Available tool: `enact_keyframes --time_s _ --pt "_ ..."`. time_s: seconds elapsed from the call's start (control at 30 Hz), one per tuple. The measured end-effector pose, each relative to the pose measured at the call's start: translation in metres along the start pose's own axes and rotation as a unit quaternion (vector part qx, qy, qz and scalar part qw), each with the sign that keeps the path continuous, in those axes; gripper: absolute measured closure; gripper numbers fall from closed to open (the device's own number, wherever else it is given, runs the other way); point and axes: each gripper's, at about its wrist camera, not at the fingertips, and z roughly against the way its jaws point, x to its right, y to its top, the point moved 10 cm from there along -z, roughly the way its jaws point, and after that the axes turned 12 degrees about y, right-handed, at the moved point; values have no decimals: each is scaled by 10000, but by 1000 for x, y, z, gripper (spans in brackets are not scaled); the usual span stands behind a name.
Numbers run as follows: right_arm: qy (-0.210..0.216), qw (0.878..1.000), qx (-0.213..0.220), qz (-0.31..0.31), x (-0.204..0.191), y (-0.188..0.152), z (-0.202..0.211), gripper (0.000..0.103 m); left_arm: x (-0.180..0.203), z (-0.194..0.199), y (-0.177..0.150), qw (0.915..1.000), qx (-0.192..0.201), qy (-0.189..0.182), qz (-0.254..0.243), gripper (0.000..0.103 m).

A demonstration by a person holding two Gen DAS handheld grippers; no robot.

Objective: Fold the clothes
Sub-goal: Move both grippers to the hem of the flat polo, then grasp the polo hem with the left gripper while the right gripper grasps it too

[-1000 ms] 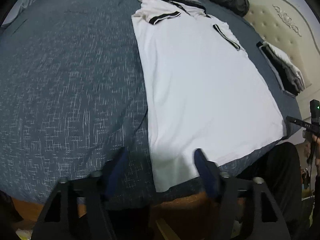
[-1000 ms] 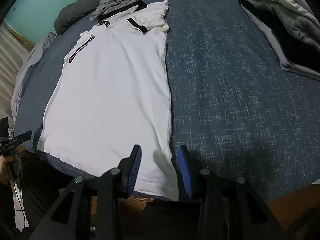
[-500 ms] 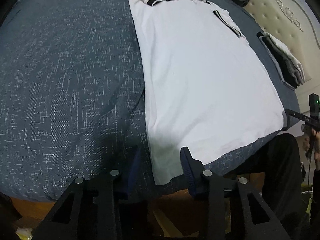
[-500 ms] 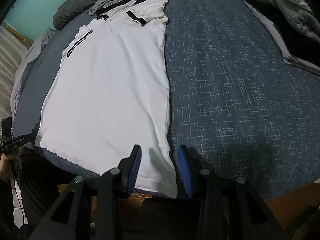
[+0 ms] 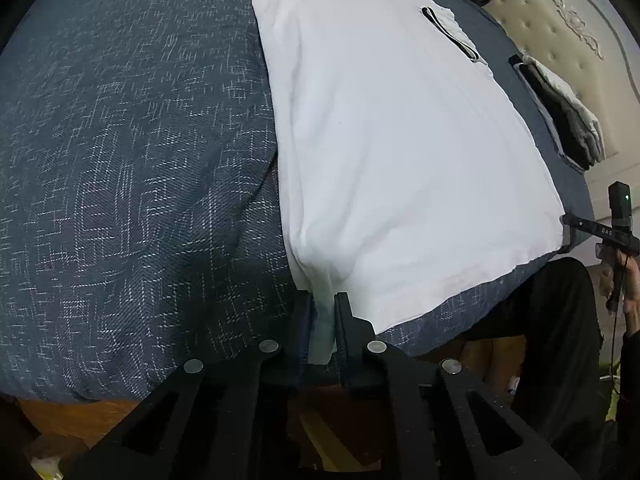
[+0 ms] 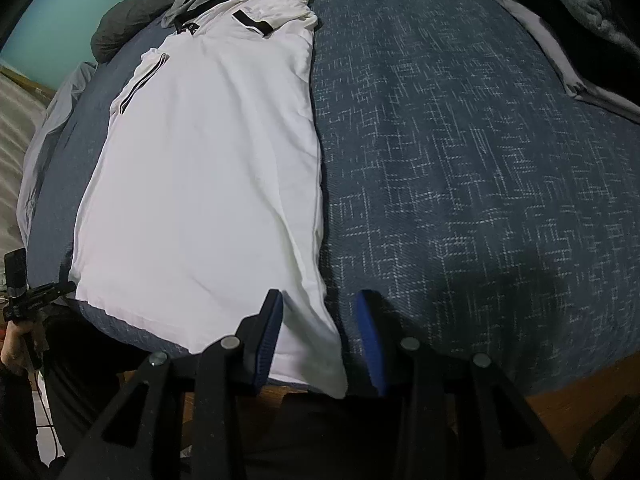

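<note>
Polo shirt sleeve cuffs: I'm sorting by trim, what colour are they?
Black bands on the white polo shirt; the sleeve cuff shows best in the right wrist view.

The shirt (image 5: 392, 152) collar is cut off by the top edge of the left wrist frame. Its hem corner is hidden between the left gripper (image 5: 322, 312) fingers. In the right wrist frame, the folded clothes (image 6: 560, 20) at upper right run past the edge. The person's hand (image 6: 16, 344) at lower left is partly cropped and dim.

Shirt (image 5: 392, 152) flat on bed (image 5: 132, 168) — centre
</note>
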Motion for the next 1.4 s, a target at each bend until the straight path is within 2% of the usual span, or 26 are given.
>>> enact_keyframes --time_s 0.23,0.27,0.3,0.37,0.4,0.67,0.9,1.03,1.17,1.4 --pt "60 9992 -357 157 -11 -17 -9 65 1 8 0 10000 48 -19 -64 98" --pt "62 9991 -377 192 -13 -19 -10 69 2 10 1 9999 71 -19 -81 99" --pt "75 9990 -383 206 -15 -20 -10 84 3 12 2 9999 94 -20 -98 99" --pt "148 9990 -351 226 -19 -20 -8 97 4 15 0 9998 145 -23 -120 99" --pt "204 9990 -314 234 -22 -19 -7 99 4 19 0 9998 173 1 -127 99" --pt "494 9980 173 359 -39 4 30 100 6 60 10 9981 568 13 -219 99" --pt "660 9951 550 481 -54 22 71 100 16 95 37 9950 967 -20 -251 100" --pt "711 9932 666 630 -69 19 88 101 24 115 46 9926 1174 -23 -324 100" --pt "715 9919 754 736 -86 24 91 101 18 127 44 9914 1266 -3 -317 100" --pt "739 9899 912 794 -91 25 107 101 20 143 41 9893 1424 19 -309 100"
